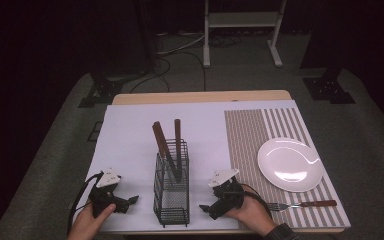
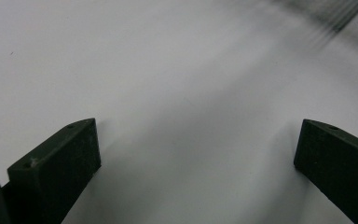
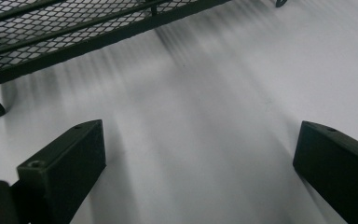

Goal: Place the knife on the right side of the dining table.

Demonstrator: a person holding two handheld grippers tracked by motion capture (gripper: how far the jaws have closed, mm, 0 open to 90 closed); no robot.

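Observation:
A black wire-mesh caddy (image 1: 171, 187) stands on the white mat (image 1: 130, 145) near the front edge, with two brown-handled utensils (image 1: 169, 145) upright in it. My left gripper (image 1: 130, 201) rests low on the mat to the caddy's left, pointing toward it; its jaws stand wide apart with bare mat between them (image 2: 198, 149). My right gripper (image 1: 206, 209) rests to the caddy's right, pointing at it, jaws wide apart and empty (image 3: 200, 154). The caddy's mesh base (image 3: 74, 28) is just ahead of the right gripper. A fork (image 1: 300, 205) with a brown handle lies on the striped placemat.
A white plate (image 1: 290, 164) sits on the striped placemat (image 1: 250, 135) at the right. The table's front edge runs just behind both hands. Beyond the table lie cables on the floor and a white stand (image 1: 242, 30).

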